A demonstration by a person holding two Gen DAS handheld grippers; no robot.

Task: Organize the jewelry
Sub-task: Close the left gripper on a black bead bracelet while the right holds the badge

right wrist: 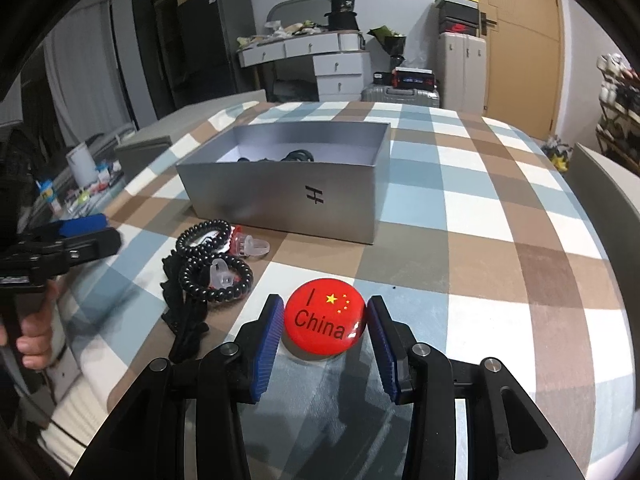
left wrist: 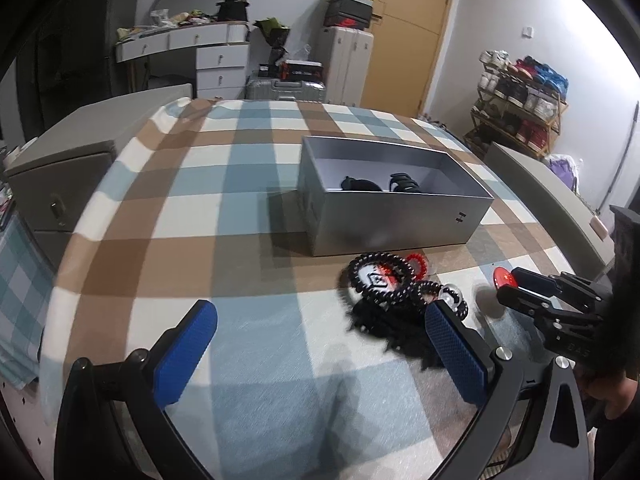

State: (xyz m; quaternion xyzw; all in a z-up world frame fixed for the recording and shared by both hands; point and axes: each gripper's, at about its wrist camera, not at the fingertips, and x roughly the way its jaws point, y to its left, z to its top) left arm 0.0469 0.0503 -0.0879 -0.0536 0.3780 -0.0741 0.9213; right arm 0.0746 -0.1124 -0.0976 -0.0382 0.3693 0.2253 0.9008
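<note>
Badge (right wrist: 325,317) first: a round red one printed "I China" with yellow stars, sitting between the blue pads of my right tool (right wrist: 325,322). I read both pads as pressed against its rim, so the right tool is closed on the badge; its lower edge looks to be on the checked cloth (right wrist: 480,208) of the desk, though I cannot tell whether it is lifted at all. I take the silver box (right wrist: 288,200) as my landmark. The badge lies on the near side of the box, well apart from its front wall. Left of the badge and nearer the box's front corner lies a heap: two black coiled hair ties (right wrist: 216,276), a clear plastic clip (right wrist: 222,274), a red piece (right wrist: 240,240) just beside the box wall, and a black frilly band (right wrist: 180,320) trailing toward me. Inside the box I see dark items (left wrist: 360,185) on its pale floor; what they are is unclear.

My left tool (left wrist: 316,354) stands wide, nothing between its blue pads. It hangs on the near side of the box, with its right pad (left wrist: 456,354) overlapping the heap in its own view. A hand (right wrist: 34,336) grips its handle.
</note>
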